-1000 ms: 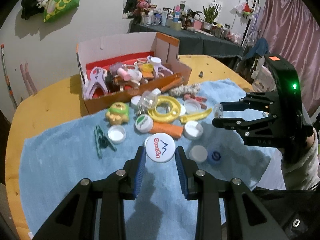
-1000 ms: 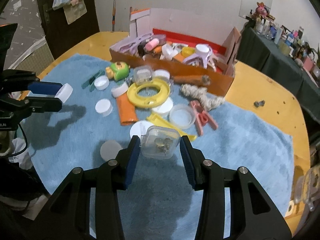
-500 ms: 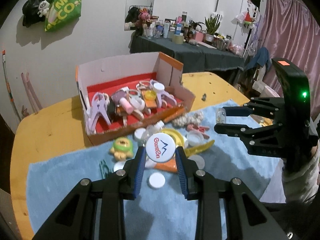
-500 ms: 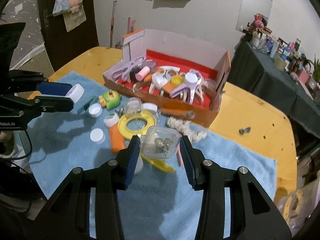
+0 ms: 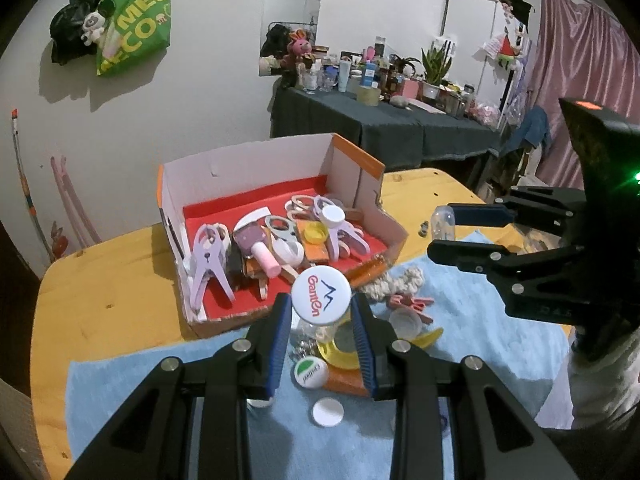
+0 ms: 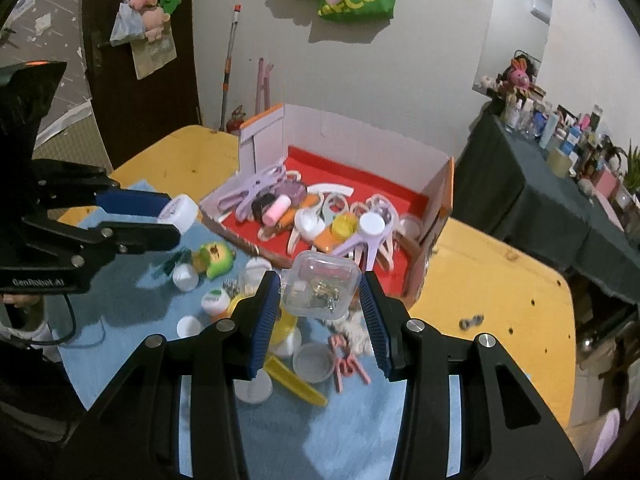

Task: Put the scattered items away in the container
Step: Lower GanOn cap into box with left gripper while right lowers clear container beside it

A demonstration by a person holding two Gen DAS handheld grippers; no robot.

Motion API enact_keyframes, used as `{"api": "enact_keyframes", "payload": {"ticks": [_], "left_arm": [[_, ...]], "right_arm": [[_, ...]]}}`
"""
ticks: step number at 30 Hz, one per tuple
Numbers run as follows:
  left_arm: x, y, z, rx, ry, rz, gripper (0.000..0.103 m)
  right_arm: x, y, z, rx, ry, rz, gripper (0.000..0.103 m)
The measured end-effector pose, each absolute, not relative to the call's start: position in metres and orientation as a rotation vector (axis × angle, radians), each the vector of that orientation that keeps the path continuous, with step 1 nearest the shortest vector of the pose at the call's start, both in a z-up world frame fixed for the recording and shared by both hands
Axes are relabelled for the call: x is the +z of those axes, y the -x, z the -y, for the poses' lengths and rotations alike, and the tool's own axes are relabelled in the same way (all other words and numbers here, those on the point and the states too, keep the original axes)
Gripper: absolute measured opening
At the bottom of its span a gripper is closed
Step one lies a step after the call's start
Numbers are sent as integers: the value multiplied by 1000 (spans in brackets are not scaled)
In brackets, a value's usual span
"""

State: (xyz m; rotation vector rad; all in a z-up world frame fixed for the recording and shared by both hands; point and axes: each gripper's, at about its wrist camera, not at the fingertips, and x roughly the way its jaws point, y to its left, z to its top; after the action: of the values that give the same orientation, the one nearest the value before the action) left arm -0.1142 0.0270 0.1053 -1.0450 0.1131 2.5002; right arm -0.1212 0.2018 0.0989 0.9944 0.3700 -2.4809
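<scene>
A yellow counter (image 5: 120, 320) carries a blue towel (image 5: 480, 320) and, toward its far edge, an open cardboard box (image 5: 248, 172) with a red floor, already partly filled with lilac clips (image 5: 208, 264), caps and a pink roll (image 5: 266, 258). The tidying looks roughly half done: a yellow ring (image 6: 286, 326), a green toy (image 6: 216, 260), a knotted rope (image 5: 396, 280), pink pegs (image 6: 346, 362) and several white lids (image 6: 188, 326) lie scattered on the towel just in front of the box. Both tools are loaded and raised near the box's front wall. The left tool (image 5: 322, 316) grips a white "Ganten" cap (image 5: 320, 294) between its blue pads; the right tool (image 6: 318, 304) clamps a clear plastic case (image 6: 320, 288) of small metal clips. Neither item has been released into the box.
</scene>
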Motion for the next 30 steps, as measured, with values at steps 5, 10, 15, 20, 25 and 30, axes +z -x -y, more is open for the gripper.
{"api": "enact_keyframes", "payload": {"ticks": [5,10,15,20,25,30], "left_arm": [[108,130,-31,2503,1045,-99,33],[111,145,-37,2512,1035,-97,33],[109,160,-44,2525,1036,-111,33],[101,178,-51,2520,1061,-112,33],[90,192,-57,2520,1090,-117,33],[78,206,-60,2514,1121,-99,33]], "right_arm": [[102,139,-197,-2475,-986,-366,40],[101,161,-193,-2458,-999,-358,40],[98,184,-190,-2447,-1019,-355,40],[95,208,-187,-2437,-1042,-349,40],[91,235,-187,-2423,-1077,-326,40],[86,262,-182,-2406,-1122,-319,40]]}}
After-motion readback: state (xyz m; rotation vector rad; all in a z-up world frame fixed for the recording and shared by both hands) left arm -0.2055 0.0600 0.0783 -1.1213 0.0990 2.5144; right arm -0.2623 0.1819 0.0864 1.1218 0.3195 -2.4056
